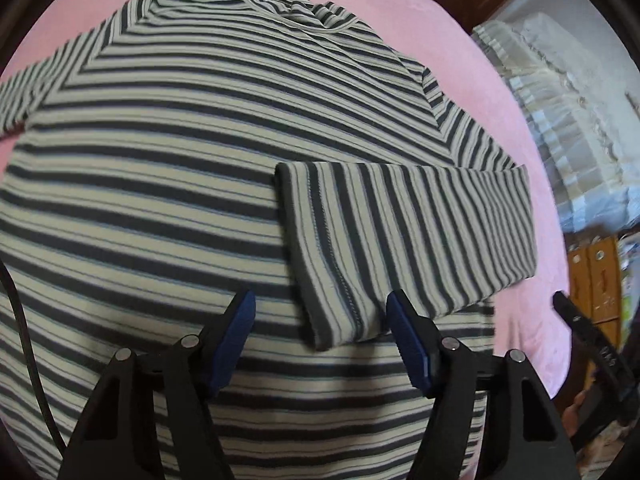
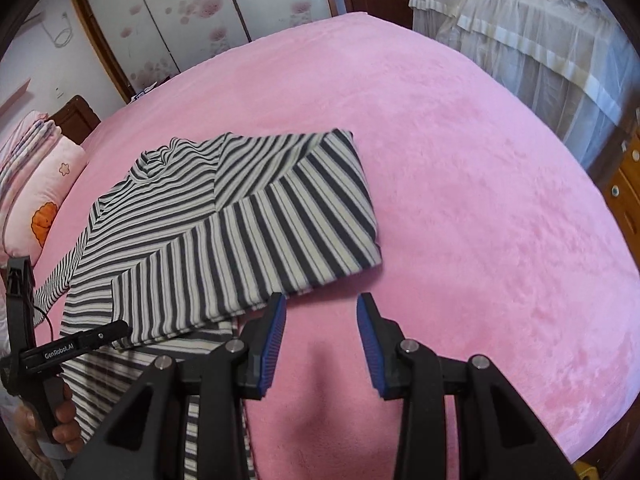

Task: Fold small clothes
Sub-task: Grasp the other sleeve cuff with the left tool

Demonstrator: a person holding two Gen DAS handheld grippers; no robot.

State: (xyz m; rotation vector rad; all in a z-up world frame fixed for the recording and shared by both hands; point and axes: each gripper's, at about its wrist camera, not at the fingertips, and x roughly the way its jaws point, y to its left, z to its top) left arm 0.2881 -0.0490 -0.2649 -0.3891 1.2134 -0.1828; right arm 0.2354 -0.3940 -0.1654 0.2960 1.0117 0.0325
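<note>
A grey-and-cream striped long-sleeved shirt (image 1: pixel 160 160) lies flat on the pink blanket (image 2: pixel 480 200), collar away from me. One sleeve (image 1: pixel 400 232) is folded across the body, and its cuff end lies below and between my left gripper's fingers. My left gripper (image 1: pixel 320 300) hovers over the shirt with its blue pads wide apart and pressing on nothing. In the right wrist view the shirt (image 2: pixel 168 216) is at the left, with the folded sleeve (image 2: pixel 280 232) on top. My right gripper (image 2: pixel 322 300) stands open over bare blanket, its left pad just beside the sleeve's edge.
A pink pillow (image 2: pixel 44 184) lies at the bed's far left. A second bed under a white lace cover (image 2: pixel 520 40) stands to the right, with a wooden cabinet (image 2: pixel 624 184) beside it. Sliding wardrobe doors (image 2: pixel 180 12) are behind. A hand (image 2: pixel 64 412) holds the left gripper.
</note>
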